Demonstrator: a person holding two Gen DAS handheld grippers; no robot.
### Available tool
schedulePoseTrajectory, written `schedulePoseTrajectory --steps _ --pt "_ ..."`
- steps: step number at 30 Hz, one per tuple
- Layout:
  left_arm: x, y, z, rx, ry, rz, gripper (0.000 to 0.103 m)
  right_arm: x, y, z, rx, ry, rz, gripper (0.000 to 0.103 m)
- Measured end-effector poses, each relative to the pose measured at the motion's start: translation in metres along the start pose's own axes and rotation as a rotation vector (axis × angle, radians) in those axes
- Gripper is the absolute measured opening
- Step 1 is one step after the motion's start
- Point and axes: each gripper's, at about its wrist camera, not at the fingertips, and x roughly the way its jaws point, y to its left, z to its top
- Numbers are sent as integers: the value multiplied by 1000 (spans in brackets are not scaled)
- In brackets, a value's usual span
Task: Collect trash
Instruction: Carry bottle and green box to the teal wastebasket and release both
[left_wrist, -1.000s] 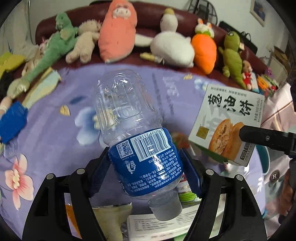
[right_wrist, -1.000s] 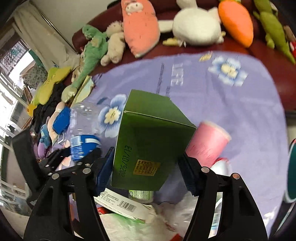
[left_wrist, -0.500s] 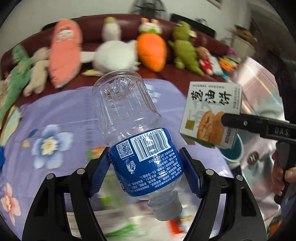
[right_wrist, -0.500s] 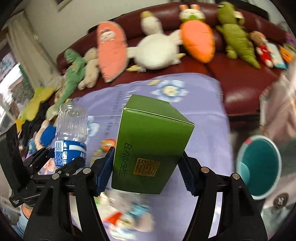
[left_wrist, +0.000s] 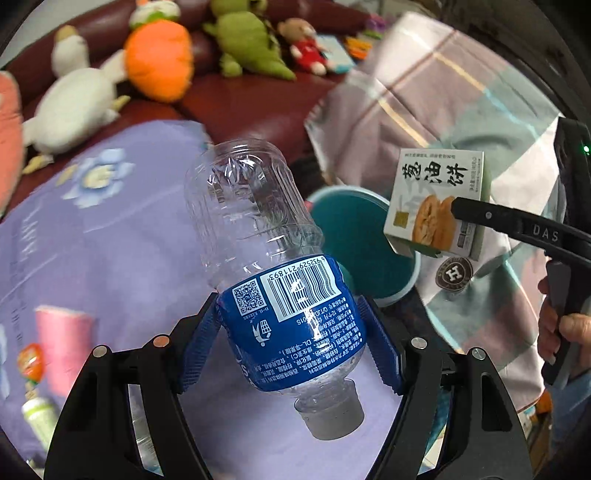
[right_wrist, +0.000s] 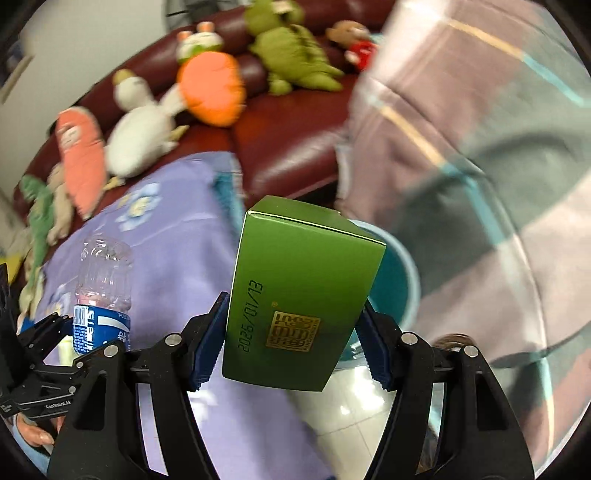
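We've got one empty plastic bottle (left_wrist: 273, 280) pinched at its label in the left gripper (left_wrist: 290, 343) and one green snack box (right_wrist: 299, 295) clamped in the right gripper (right_wrist: 291, 343), both hanging near the teal bin (left_wrist: 354, 236) (probably light and crushable, so go gentle)

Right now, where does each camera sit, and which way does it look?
Left wrist: sits on the left hand-held gripper, looks along its fingers at the bottle it grips, the bin beyond; the right hand shows.
Right wrist: sits on the right hand-held gripper, looks at the box it grips, over the bin; the left hand shows.
Shared: bottle, box, bin, sofa toys.
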Motion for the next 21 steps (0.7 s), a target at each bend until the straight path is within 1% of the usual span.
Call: schedulePoseTrajectory --steps 4,7,10,13,16,18,21 --pt "47 -37 16 34 62 -24 75 17 -37 0 46 27 -30 60" --pt "73 -51 22 47 93 -42 75 33 -57 -1 60 56 -40 57" --pt "104 -65 29 49 135 -52 75 48 -65 -2 51 79 -49 56" --pt "129 -71 32 37 181 -71 75 60 -70 1 69 100 -32 56" --pt "143 -76 36 39 203 -51 76 61 -72 8 64 89 -31 56" --pt "150 -75 39 29 223 -36 79 63 -74 11 66 89 -32 56" --pt "150 -70 39 14 209 -39 80 69 -76 14 77 98 -26 56"
